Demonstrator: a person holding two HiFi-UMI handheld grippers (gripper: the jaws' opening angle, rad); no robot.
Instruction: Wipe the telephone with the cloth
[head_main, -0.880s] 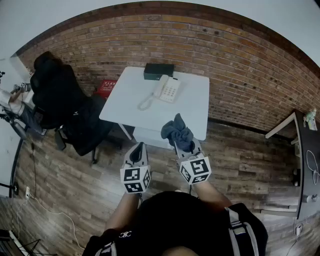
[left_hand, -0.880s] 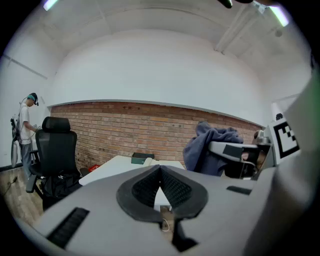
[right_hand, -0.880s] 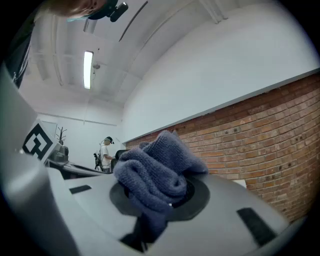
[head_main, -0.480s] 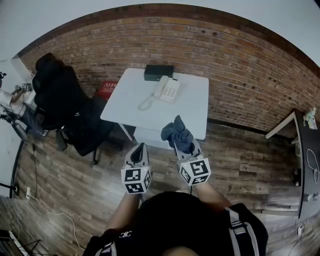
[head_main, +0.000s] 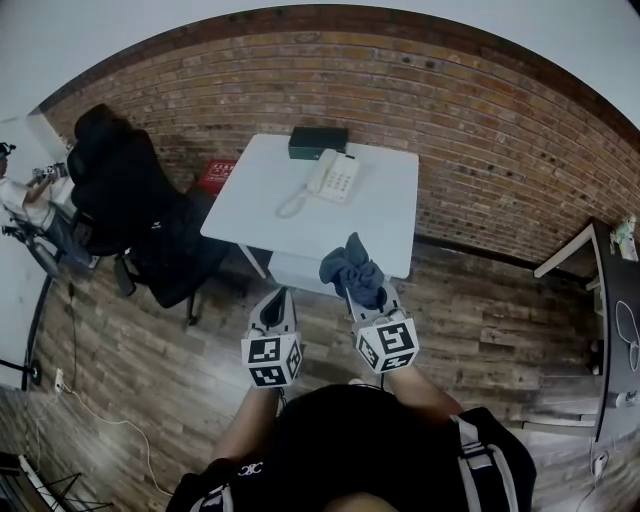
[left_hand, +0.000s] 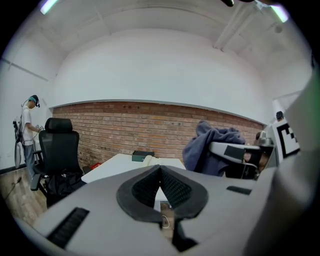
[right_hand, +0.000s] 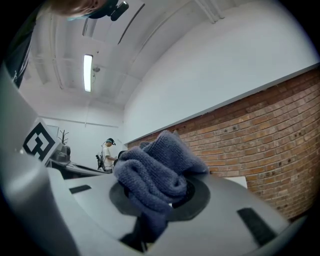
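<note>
Arms first: you had both forearms tucked in close to your body and pointing forward, the two grippers side by side over the wood floor (head_main: 150, 370), on the near side of the white table (head_main: 385, 225). Your left gripper (head_main: 277, 297) had its jaws pressed together at the tips with nothing between them; the left gripper view showed the pads meeting. Your right gripper (head_main: 366, 292) was clamped on the grey-blue cloth (head_main: 350, 265), which bunched up out of the jaws and flopped over them. From the head view its top overlapped the table's near edge.

The white telephone (head_main: 333, 177) lay flat toward the far side of the table, well apart from both grippers. Its long axis ran roughly away from you, a bit skewed, with the far end just beside the black box (head_main: 318, 142) at the back edge. The handset sat along the left side, the keypad was to the right, and the cord (head_main: 290, 207) looped off to the near left.

Hard-to-see stuff: the right gripper's fingertips were buried under the cloth in every view. In the left gripper view the phone was tiny and partly behind the jaws. The keys were too small to read, and the marker cubes hid your hands.
</note>
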